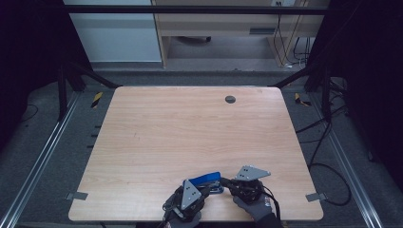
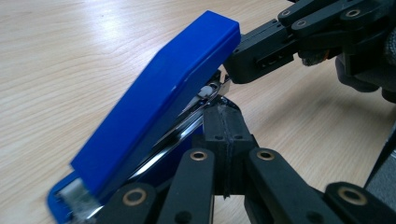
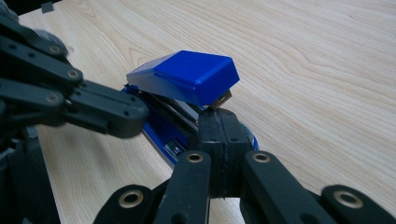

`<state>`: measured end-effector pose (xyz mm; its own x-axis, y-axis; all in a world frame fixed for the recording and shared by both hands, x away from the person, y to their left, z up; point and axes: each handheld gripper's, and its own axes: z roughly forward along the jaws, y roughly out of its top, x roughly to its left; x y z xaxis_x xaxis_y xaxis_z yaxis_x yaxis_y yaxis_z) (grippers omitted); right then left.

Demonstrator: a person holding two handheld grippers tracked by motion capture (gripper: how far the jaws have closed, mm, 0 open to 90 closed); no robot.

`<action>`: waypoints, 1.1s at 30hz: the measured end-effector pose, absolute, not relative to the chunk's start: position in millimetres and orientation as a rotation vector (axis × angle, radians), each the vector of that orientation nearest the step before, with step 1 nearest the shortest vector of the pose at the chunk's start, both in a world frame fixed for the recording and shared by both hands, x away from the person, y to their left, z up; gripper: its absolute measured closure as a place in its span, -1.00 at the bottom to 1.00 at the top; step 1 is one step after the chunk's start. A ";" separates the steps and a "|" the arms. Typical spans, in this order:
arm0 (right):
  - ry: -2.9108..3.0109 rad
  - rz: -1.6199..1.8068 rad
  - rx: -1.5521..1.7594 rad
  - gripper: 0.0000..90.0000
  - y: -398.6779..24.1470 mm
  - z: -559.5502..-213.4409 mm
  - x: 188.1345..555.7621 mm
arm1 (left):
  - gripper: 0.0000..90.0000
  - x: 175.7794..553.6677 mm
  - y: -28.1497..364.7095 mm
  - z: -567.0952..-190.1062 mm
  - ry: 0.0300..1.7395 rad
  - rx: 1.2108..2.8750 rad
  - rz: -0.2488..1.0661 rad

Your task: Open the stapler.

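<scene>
I keep both tongs clenched, left tongs [image 2: 223, 122] and right tongs [image 3: 219, 127] touching the blue stapler [image 1: 207, 181] on the worktop [image 1: 190, 133], its base mostly hidden.

A pale wood table [image 1: 190, 133] with a round grommet [image 1: 230, 99] stands on grey carpet [image 1: 52, 185] between metal rails [image 1: 40, 161]. Beyond it, a wooden desk [image 1: 214, 23], cables [image 1: 328, 137], dark side curtains [image 1: 28, 42].

I'm working in a lab: bare wooden table [image 1: 190, 128] inside a metal frame [image 1: 43, 156], cables [image 1: 328, 142] trailing over grey carpet.
</scene>
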<state>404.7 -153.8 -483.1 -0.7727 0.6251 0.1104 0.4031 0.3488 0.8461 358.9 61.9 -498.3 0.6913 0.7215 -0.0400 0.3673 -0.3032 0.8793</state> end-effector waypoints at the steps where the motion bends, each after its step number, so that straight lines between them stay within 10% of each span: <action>1: 2.379 1.390 0.926 1.00 -153.8 -483.1 404.6 | 1.00 358.5 59.8 -499.2 0.849 1.918 0.460; 33: 2.383 1.406 0.916 1.00 -153.4 -482.7 405.5 | 1.00 349.9 30.5 -523.1 0.982 1.801 0.644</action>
<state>405.5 -153.4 -482.7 -0.7792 0.6160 0.1156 0.3989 0.3452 0.8495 349.9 30.5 -523.1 0.5383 0.8427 0.0061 0.3412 -0.2245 0.9128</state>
